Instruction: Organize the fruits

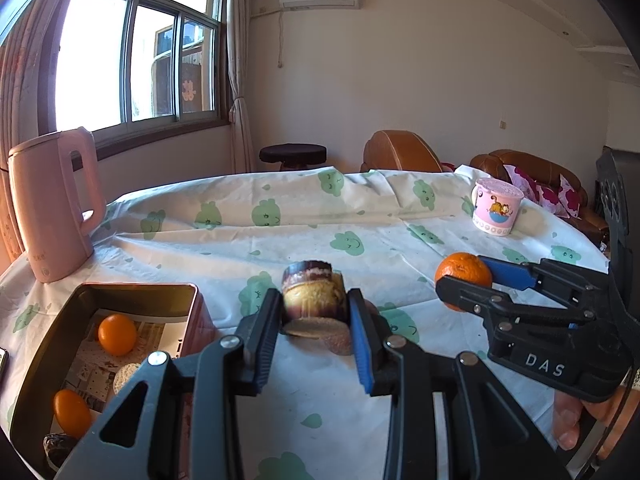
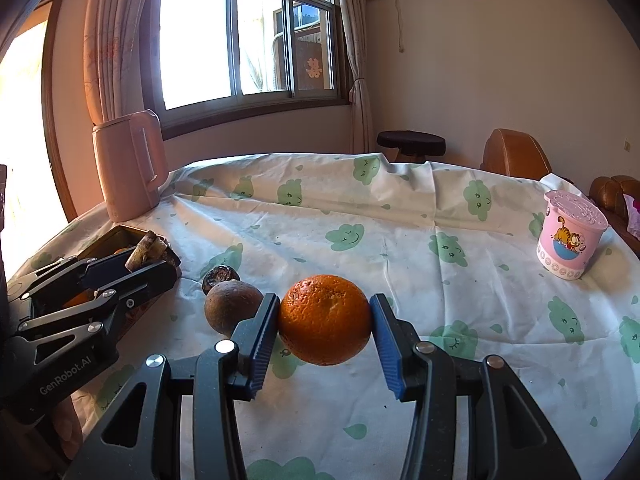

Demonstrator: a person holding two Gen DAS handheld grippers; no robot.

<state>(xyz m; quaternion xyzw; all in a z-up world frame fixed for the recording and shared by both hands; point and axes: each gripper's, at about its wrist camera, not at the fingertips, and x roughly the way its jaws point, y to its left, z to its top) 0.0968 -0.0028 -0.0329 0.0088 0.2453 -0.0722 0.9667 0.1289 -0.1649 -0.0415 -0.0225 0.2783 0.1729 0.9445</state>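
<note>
Left gripper [image 1: 314, 312] tilts downward, jaws pinching a sugarcane piece [image 1: 312, 294]; right gripper [image 2: 324, 330] likewise, jaws clamping an orange [image 2: 324, 314]

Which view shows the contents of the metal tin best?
The left wrist view. It looks down into the metal tin, showing two small oranges on printed paper. The right wrist view shows only the tin's far corner, mostly hidden behind the left hand-held gripper, which holds a brown fruit piece.

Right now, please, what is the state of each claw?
Left claw: closed on a short brown-and-yellow cut stalk piece.
Right claw: closed on a round orange mandarin.
</note>
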